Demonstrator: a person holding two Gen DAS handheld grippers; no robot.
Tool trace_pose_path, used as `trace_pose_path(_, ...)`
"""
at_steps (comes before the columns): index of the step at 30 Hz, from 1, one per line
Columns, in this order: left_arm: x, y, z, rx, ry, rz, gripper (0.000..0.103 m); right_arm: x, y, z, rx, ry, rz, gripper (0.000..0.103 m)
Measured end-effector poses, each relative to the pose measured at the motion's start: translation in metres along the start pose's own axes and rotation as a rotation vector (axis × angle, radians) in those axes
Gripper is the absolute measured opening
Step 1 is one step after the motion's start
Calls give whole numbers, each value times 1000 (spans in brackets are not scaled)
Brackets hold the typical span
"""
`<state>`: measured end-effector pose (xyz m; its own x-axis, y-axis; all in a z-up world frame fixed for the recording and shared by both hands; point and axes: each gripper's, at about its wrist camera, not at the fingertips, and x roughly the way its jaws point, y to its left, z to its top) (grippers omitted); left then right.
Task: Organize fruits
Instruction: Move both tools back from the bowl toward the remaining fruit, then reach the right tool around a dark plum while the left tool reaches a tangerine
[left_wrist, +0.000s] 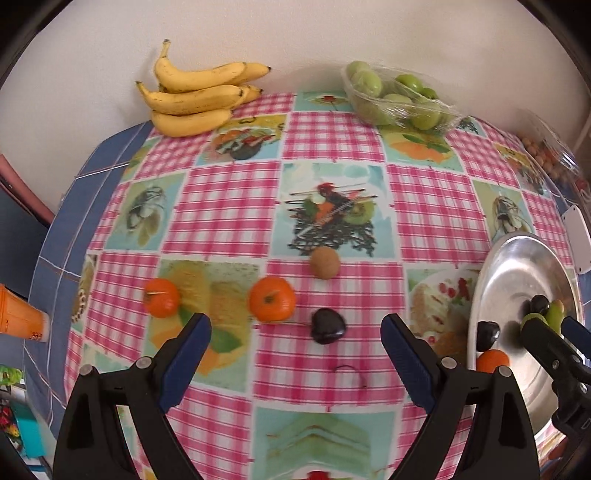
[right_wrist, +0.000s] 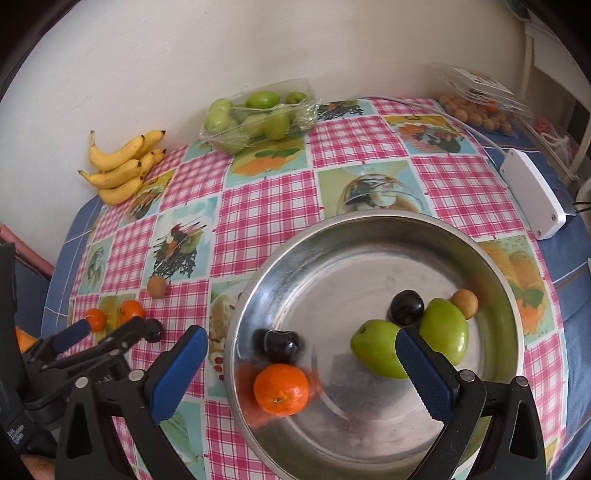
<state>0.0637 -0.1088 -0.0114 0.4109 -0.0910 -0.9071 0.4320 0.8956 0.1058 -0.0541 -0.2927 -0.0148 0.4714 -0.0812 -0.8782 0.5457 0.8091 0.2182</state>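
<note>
The left wrist camera looks steeply down between its own fingers at the checked tablecloth (left_wrist: 332, 147), the metal bowl (left_wrist: 517, 266) at its right edge. The right wrist camera looks down closer over that bowl (right_wrist: 332, 236). Both views share the bananas (left_wrist: 199, 96) (right_wrist: 122, 166) beyond the fingers by the wall.

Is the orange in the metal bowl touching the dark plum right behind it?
Cannot tell. In the right wrist view the orange sits just below the dark plum, their outlines meeting, but blur hides any contact or gap.
</note>
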Motion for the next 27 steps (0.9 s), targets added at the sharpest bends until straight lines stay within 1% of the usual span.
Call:
trace_pose_path(2,0,11,0,-22,-2,5,93,0,3,0,-7,0,-1,103)
trace_pose_path(6,-4,38,2,-89,-18,59,93,1,11,-1,-26,1,3,103)
trace_pose_path(14,-2,88,0,-174,-8,86,93,3,35,-3,-88,1,34,103)
trace_pose_path(18,-3,110,-3,-226,-4,69,93,5,50,-6,-115,0,56,103)
trace_pose_path(23,-2,130,-3,-273,-6,55,93,10,66,-7,-133,20,88,103)
trace_pose_path(27,4,143,-3,-320,-2,12,93,10,81,-8,-165,12,104,103)
